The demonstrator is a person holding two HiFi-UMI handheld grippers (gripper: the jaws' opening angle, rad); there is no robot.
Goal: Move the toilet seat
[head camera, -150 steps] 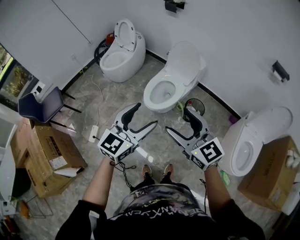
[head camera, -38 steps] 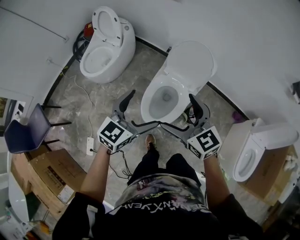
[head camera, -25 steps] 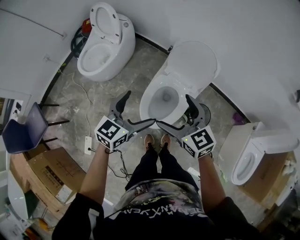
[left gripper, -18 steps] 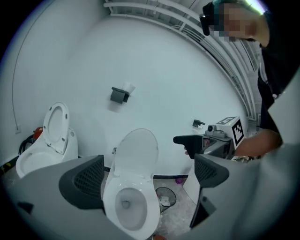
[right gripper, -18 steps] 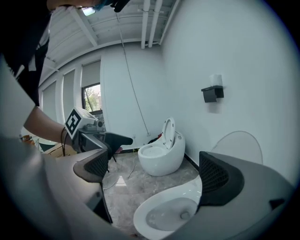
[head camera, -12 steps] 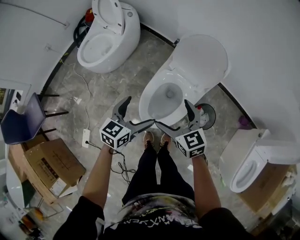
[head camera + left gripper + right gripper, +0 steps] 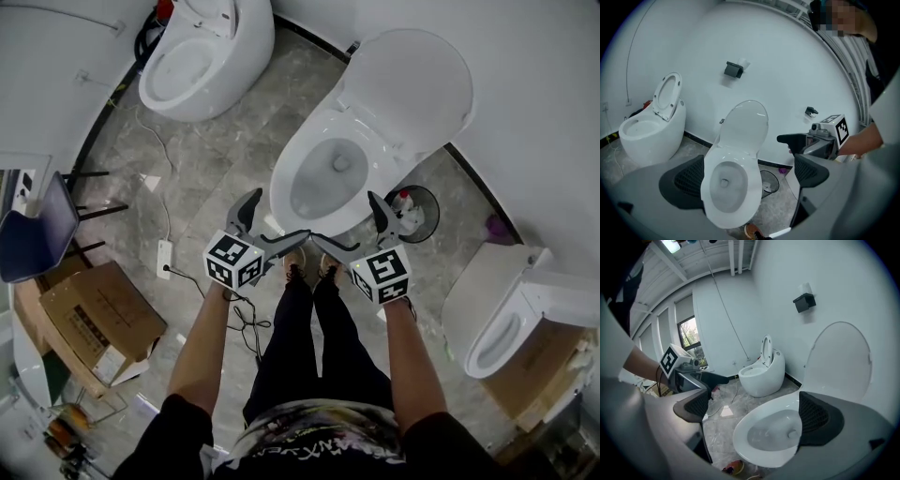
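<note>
Hovering just in front of the white ceramic toilet bowl (image 7: 323, 183), left gripper (image 7: 279, 217) and right gripper (image 7: 345, 219) both splayed wide, empty. White oval plastic toilet seat (image 7: 367, 141) seemingly flat on that bowl. Likely hazard: shallow pinch on glossy plastic, slipping, slamming.

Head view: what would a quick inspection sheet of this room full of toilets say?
Surface: grey marbled floor.
Job's things: middle toilet, lid raised.
Clutter: cardboard box, chair, waste bin, left toilet, right toilet.
Grippers: left gripper and right gripper both open, empty, short of the middle toilet.
Cables: power strip with white cable; black cable near the person's feet.
Surroundings: white walls; wall holder.
</note>
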